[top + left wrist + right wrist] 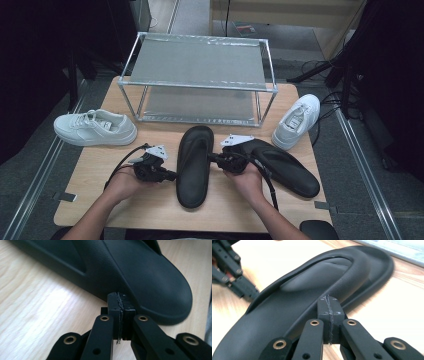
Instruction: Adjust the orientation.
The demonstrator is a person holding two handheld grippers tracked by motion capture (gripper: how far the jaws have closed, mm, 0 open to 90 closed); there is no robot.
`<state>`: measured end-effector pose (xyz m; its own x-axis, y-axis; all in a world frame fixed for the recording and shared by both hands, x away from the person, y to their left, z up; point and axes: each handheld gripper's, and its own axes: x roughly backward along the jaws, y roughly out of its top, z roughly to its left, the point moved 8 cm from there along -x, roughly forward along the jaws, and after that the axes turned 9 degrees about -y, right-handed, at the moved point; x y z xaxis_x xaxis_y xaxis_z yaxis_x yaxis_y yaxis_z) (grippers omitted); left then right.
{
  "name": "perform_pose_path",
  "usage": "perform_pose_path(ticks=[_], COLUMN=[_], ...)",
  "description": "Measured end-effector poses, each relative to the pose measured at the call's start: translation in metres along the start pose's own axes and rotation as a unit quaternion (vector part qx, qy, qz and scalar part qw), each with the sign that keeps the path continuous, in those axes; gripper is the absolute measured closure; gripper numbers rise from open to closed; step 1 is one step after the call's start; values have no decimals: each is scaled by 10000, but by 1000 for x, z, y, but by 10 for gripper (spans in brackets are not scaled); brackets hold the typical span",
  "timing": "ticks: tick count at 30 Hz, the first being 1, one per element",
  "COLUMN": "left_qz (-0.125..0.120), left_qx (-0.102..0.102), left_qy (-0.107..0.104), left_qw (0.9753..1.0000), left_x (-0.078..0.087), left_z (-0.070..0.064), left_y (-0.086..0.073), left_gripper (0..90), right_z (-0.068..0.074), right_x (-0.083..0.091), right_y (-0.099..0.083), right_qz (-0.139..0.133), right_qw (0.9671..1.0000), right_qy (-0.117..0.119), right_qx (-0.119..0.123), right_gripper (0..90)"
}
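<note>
Slippers lie side by side on the wooden table (100, 165), and the one in hand is the black slipper (194, 165) at the centre, lengthwise in front of the wire rack (197, 85). We have a gripper on each flank of it. Our left gripper (172, 176) comes in from the left side, jaws pressed together with nothing between them, tips touching the edge of the sole. Our right gripper (210, 156) meets the opposite side, its jaws likewise pinched flat against each other and resting against the raised strap edge. Neither holds the slipper; both merely bear on it.

From the left gripper view, the shut tips (121, 305) sit just at the rim of the sole, low on the table. From the right gripper view, the closed tips (329, 305) press on the strap's side.

We judge the step to be squeezing the slipper between the two closed grippers to lift or slide it toward the rack. To do it well, we should press evenly from both sides at nearly the same point along its length, or it may pivot. The soft sole may buckle, so moderate pressure is best. The second slipper (285, 167) lies just beside our right hand (247, 177), so we should lift clear of it. White sneakers (95, 127) sit well apart at either side.
</note>
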<state>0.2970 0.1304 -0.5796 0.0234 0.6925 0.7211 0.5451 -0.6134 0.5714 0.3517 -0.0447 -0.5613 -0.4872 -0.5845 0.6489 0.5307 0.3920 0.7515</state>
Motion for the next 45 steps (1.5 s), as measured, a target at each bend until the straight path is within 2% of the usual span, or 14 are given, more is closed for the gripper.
perform_pose_path(ticks=[5,8,11,14,17,22,29,31,33,38,45], left_qz=[10,-129,-287,-454,-492,-644,-651,-775,-906,-884,-833], left_qx=[-5,45,18,-3,58,104,173,152,179,124,141], left_qy=[3,16,147,219,298,263,305,280,147,158,156], left_qw=[10000,9999,9995,9987,9983,9975,9973,9965,9956,9959,9963], left_x=[-2,3,11,18,20,22,22,23,24,27,25], left_z=[-2,-1,0,1,2,2,9,10,9,9,13], left_y=[2,4,9,13,13,19,22,25,29,35,41], left_gripper=[884,856,823,758,648,509,414,406,400,396,395], right_z=[-4,-8,-10,-11,-11,-13,-18,-21,-26,-34,-42], right_x=[1,3,9,15,20,25,34,37,41,51,65], right_y=[1,1,4,7,9,6,4,3,2,-1,-7], right_qz=[4,10,-89,-216,-317,-157,-193,-236,-295,-370,-463], right_qw=[10000,9998,9998,9996,9994,9996,9996,9996,9995,9993,9989], right_qy=[-56,-165,-157,-69,87,226,176,120,78,11,-106], right_qx=[-13,130,115,144,74,-37,57,95,94,-2,-19], right_gripper=[896,833,780,716,651,535,507,505,505,506,504])
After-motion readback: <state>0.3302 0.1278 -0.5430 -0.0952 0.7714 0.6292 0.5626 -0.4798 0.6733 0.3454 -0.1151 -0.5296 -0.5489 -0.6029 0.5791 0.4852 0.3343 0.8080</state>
